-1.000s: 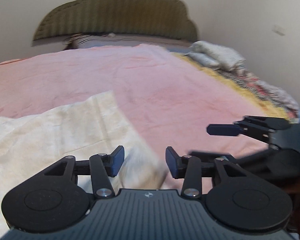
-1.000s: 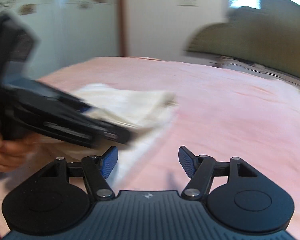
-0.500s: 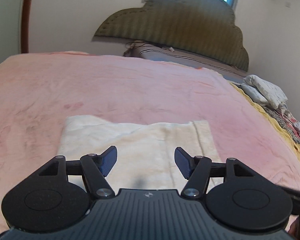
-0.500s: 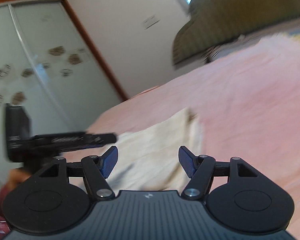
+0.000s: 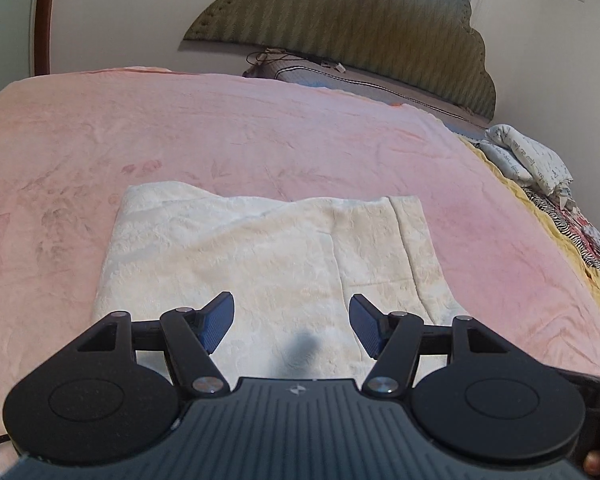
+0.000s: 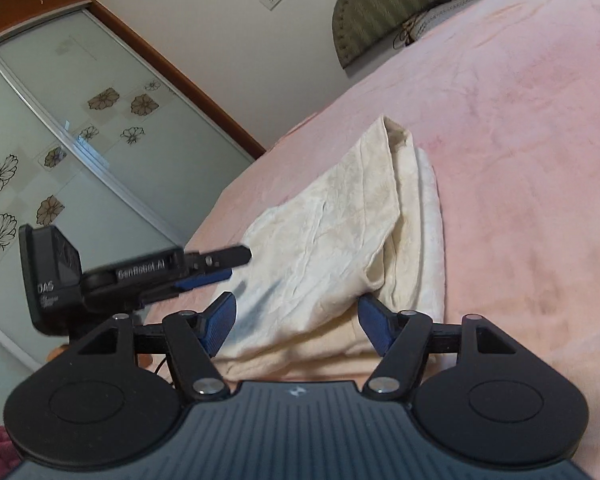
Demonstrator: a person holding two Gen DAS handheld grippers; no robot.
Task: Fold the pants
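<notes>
Cream-coloured pants [image 5: 268, 256] lie folded into a flat rectangle on the pink bedspread [image 5: 260, 128]. In the right wrist view the pants [image 6: 340, 232] show as stacked layers. My left gripper [image 5: 292, 326] is open and empty, held just above the near edge of the pants. It also shows from the side in the right wrist view [image 6: 216, 266], over the pants' left edge. My right gripper [image 6: 296, 326] is open and empty, close to the near end of the folded pile.
A padded olive headboard [image 5: 360, 28] stands at the far end of the bed. Pillows and patterned bedding [image 5: 536, 160] lie along the right side. A sliding wardrobe with flower-print glass [image 6: 60, 140] stands left of the bed.
Both grippers have pulled back and steadied. The left one now faces the folded pants squarely, and the right view has settled close to the pile's near end. Both stay open.
</notes>
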